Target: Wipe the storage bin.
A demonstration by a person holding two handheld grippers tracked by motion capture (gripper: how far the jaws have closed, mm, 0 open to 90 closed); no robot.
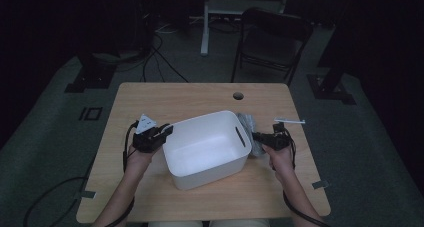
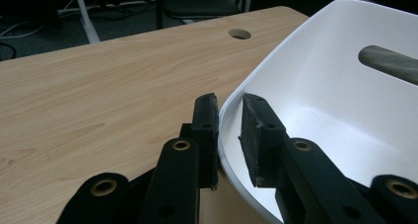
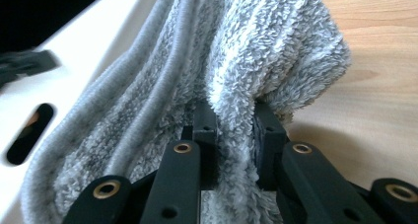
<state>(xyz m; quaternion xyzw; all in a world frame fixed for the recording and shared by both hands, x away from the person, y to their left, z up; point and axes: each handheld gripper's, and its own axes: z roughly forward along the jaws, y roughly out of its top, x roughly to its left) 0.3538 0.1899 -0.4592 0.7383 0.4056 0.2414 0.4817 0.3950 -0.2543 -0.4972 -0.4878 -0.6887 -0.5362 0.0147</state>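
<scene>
Light wood-grain bench (image 1: 150, 99) with round cable hole (image 1: 238, 95) near far edge, white plastic bin (image 1: 207, 149) standing at centre, grey fluffy towel (image 1: 248, 124) just beside bin's right wall, small white stick-like item (image 1: 289, 121) near right edge.

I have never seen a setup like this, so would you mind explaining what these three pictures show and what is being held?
A person sits at a wooden table holding a two-jaw gripper in each hand. One picture looks down from above; the other two come from cameras riding on the grippers, looking along their black jaws. The left gripper is clamped on the rim of a white tub, one jaw outside, one inside. The right gripper pinches a fluffy grey towel lying against the tub's far side. A small white stick-like item, too small to identify, lies nearby.
</scene>
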